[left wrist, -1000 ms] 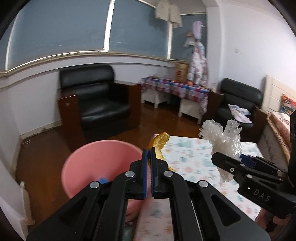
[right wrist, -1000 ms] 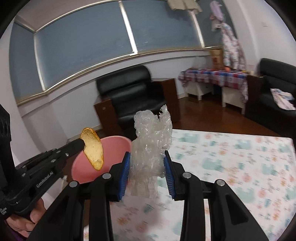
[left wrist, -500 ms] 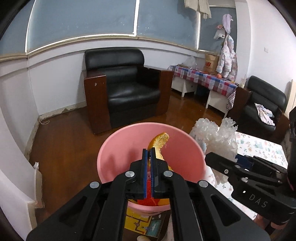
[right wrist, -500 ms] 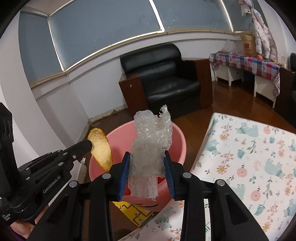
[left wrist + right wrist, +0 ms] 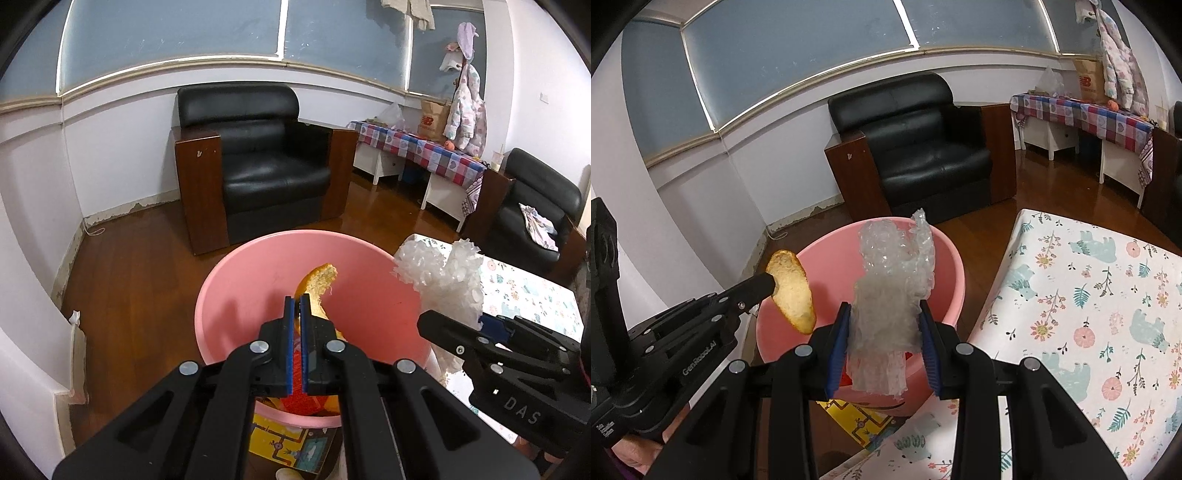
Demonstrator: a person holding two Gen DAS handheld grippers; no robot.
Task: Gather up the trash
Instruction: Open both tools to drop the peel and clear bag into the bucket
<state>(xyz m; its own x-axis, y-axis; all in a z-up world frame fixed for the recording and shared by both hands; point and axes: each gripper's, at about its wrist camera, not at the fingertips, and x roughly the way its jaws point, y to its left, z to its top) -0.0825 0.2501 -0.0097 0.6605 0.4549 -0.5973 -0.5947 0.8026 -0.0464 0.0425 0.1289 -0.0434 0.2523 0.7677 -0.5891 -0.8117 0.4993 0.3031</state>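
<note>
Pink plastic fills the middle of both views: the bin (image 5: pixel 314 317) stands on the floor beside the desk (image 5: pixel 1089 314). In the left-wrist view, the left claw (image 5: pixel 297 314) is clamped shut on an orange peel (image 5: pixel 317 284) hanging over the bin's mouth. At about 3 o'clock, the right claw (image 5: pixel 884 332) grips a wad of bubble wrap (image 5: pixel 890 295) (light and springy) near the bin's rim. Risks, as I judge them: the wrap could cling to a pad or drift onto the floor, and the peel might stick if released slowly.
</note>
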